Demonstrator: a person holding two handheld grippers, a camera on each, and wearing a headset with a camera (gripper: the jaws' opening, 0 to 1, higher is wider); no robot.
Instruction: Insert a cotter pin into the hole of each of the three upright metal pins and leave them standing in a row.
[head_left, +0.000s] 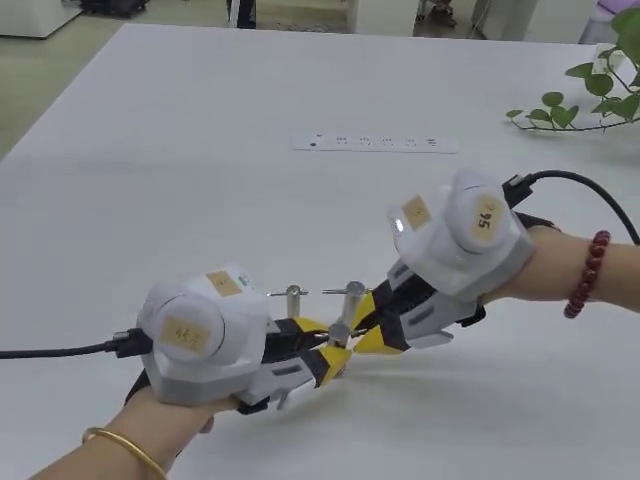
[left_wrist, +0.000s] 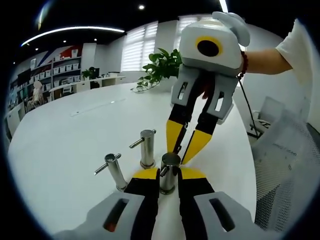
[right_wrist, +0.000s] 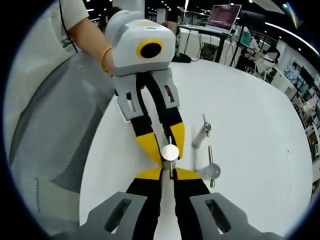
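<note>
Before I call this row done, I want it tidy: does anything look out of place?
Only the third pin, clamped in the left claw: it stands nearer the person than the other two pins, so the row is not straight.

A broad, smooth white table (head_left: 200, 120) carries everything. Far back on it a long white power strip (head_left: 375, 143) with a row of sockets lies flat and crosswise. Nearer the front, three short cylindrical steel pins stand upright on the bare top, close together but apart. The left steel pin (head_left: 293, 300) and the steel pin beside it (head_left: 352, 295) each have a thin cotter pin (head_left: 278, 294) through the head. The third steel pin (head_left: 340, 335) stands nearest, its foot hidden. Green leafy sprigs (head_left: 575, 100) reach over the far right corner; whether they touch the top cannot be told.
</note>
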